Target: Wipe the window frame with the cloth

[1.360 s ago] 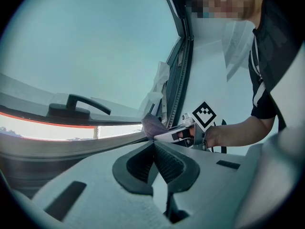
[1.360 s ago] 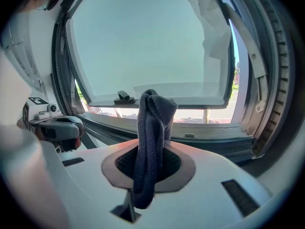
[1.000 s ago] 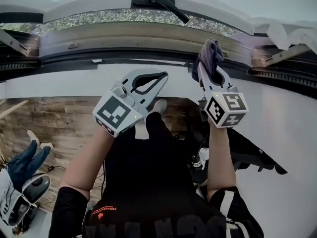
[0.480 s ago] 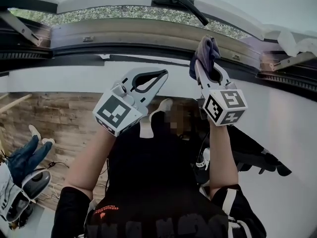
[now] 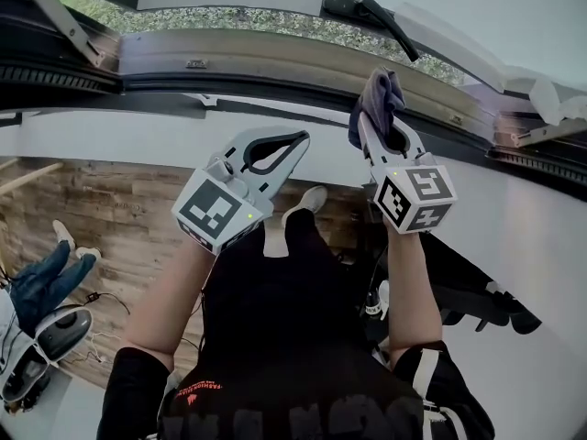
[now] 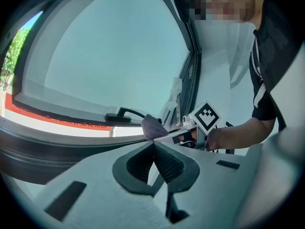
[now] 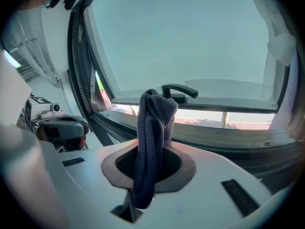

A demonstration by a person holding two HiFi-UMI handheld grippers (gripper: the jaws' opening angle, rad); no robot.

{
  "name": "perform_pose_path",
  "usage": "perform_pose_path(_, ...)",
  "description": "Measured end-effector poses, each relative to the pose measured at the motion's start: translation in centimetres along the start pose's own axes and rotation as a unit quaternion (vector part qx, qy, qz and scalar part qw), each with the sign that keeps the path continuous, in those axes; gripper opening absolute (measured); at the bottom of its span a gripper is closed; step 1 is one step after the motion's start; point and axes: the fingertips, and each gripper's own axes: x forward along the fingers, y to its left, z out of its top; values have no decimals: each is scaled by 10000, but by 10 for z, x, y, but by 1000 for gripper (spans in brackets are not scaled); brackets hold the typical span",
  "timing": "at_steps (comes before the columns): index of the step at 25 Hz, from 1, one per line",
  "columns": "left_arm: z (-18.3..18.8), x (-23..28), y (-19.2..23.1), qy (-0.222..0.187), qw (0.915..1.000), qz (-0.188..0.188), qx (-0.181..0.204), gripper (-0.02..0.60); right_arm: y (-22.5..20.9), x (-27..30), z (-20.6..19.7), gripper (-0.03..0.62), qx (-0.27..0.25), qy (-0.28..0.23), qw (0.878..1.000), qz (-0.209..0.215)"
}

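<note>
Ahead, right tongs (image 5: 385, 132) clenched on cloth (image 5: 378, 99) (bunched) beside window frame (image 5: 275, 58) edge, left tongs (image 5: 299, 141) closed, empty.

Head view, over the last second: window frame (image 5: 275, 58) has slid rightward across the picture and now slopes down toward the right; before, it lay nearly level. The black handle (image 5: 376, 16) has gone from top centre to right of centre. The cloth (image 5: 378, 94) in the right gripper (image 5: 382, 125) stood to the right of the handle's tip; now it sits below the handle's middle, so it has travelled left along the frame. At far left the left stay arm (image 5: 64, 21) has come further in; the right stay arm (image 5: 541, 131) has dropped lower, nearer the edge
</note>
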Motion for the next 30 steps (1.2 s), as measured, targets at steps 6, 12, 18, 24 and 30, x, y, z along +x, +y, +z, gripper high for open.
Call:
perform_pose_path(6, 1, -21, 11, -43, 9999, 129, -4, 18, 26, 15, 5, 49, -66, 29, 9998, 176)
perform_pose_path(12, 1, -43, 23, -79, 9996, 259, -16, 18, 53, 31, 10, 49, -172, 59, 9992, 351)
perform_pose_path(18, -1, -66, 34, -109, 9991, 409, -66, 18, 75, 44, 13, 49, -269, 93, 9985, 466)
perform_pose_path(24, -3, -88, 48, -94, 9977, 653, -148, 18, 99, 58, 18, 49, -400, 128, 9972, 625)
perform_pose_path(30, -2, -110, 59, -165, 9966, 752, -289, 18, 126, 74, 22, 49, -503, 174, 9954, 797)
